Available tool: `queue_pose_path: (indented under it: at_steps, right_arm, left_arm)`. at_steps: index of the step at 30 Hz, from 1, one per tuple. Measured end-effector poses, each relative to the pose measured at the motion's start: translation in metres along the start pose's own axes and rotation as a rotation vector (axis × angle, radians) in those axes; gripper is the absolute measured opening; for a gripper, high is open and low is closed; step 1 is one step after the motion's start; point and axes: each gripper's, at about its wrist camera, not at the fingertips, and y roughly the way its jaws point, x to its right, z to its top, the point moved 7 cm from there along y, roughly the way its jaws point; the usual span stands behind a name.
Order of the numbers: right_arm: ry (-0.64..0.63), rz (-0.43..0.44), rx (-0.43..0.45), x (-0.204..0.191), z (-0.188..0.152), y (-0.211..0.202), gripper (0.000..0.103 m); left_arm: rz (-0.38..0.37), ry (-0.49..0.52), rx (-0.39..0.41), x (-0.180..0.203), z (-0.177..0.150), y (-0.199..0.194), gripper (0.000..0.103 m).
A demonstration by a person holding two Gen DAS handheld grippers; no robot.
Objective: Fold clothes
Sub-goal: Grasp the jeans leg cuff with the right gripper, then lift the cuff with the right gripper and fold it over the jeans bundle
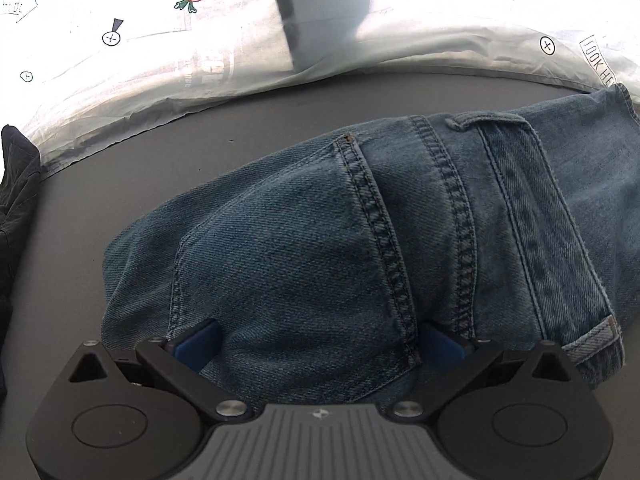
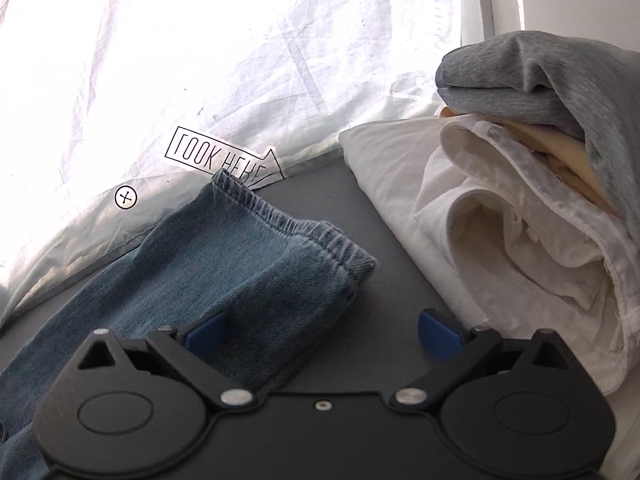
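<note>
Blue jeans (image 1: 360, 232) lie on a grey surface (image 1: 168, 168), the waist and pocket seams facing me in the left wrist view. My left gripper (image 1: 320, 344) is open, its blue pads (image 1: 198, 344) spread wide on either side of a bulge of denim. In the right wrist view a jeans leg (image 2: 224, 280) ends in a stitched hem (image 2: 296, 232). My right gripper (image 2: 322, 334) is open too. Its left pad (image 2: 206, 332) rests over the leg, and the right one hangs above bare grey surface (image 2: 376, 312).
A stack of folded clothes (image 2: 520, 216), white below and grey (image 2: 540, 80) on top, sits close on the right. A white printed sheet (image 2: 200, 80) with carrot and "LOOK HERE" marks borders the far edge. A dark garment (image 1: 16, 184) lies at the far left.
</note>
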Motion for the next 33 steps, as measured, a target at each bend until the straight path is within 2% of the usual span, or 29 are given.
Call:
queue_pose_path:
  at_steps: [6, 9, 10, 11, 13, 17, 18, 19, 20, 25, 27, 28, 33]
  right_arm:
    - [0.219, 0.108, 0.008, 0.006, 0.005, -0.004, 0.100]
    - [0.188, 0.089, 0.007, 0.003, 0.008, 0.000, 0.093]
    - [0.187, 0.088, 0.003, 0.003, 0.009, 0.001, 0.082]
    - [0.193, 0.084, -0.003, 0.003, 0.010, 0.003, 0.078]
    - [0.216, 0.063, -0.011, 0.006, 0.013, 0.005, 0.053]
    - [0.275, 0.044, -0.022, 0.013, 0.015, 0.006, 0.041]
    - [0.310, 0.071, -0.028, 0.015, 0.013, 0.005, 0.036]
    - [0.364, 0.119, -0.035, 0.018, 0.012, 0.005, 0.026]
    - [0.456, 0.189, -0.040, 0.022, 0.009, 0.004, 0.024]
    - [0.903, 0.455, -0.027, 0.040, -0.008, -0.005, 0.018]
    - [1.157, 0.584, -0.011, 0.043, -0.024, -0.009, 0.018]
    - [1.218, 0.623, -0.008, 0.041, -0.029, -0.011, 0.018]
    - [1.239, 0.745, -0.027, 0.008, -0.041, -0.037, 0.017]
  left_arm:
    - [-0.048, -0.035, 0.010, -0.004, -0.002, 0.003, 0.103]
    - [-0.056, -0.046, 0.034, -0.004, -0.005, 0.002, 0.103]
    - [-0.059, -0.051, 0.039, -0.004, -0.005, 0.002, 0.103]
    - [-0.061, -0.056, 0.041, -0.004, -0.006, 0.002, 0.103]
    - [-0.063, -0.062, 0.034, -0.004, -0.005, 0.003, 0.103]
    - [-0.070, -0.063, 0.009, -0.003, -0.001, 0.004, 0.103]
    - [-0.071, -0.064, 0.011, -0.003, -0.001, 0.005, 0.103]
    - [-0.071, -0.064, 0.013, -0.003, 0.000, 0.006, 0.103]
    - [-0.072, -0.065, 0.015, -0.003, 0.000, 0.007, 0.103]
    - [-0.080, -0.063, 0.018, -0.004, 0.001, 0.008, 0.103]
    - [-0.089, -0.067, 0.014, -0.005, 0.002, 0.009, 0.103]
    - [-0.091, -0.068, 0.015, -0.005, 0.001, 0.009, 0.103]
    - [-0.093, -0.082, 0.034, -0.005, -0.001, 0.007, 0.103]
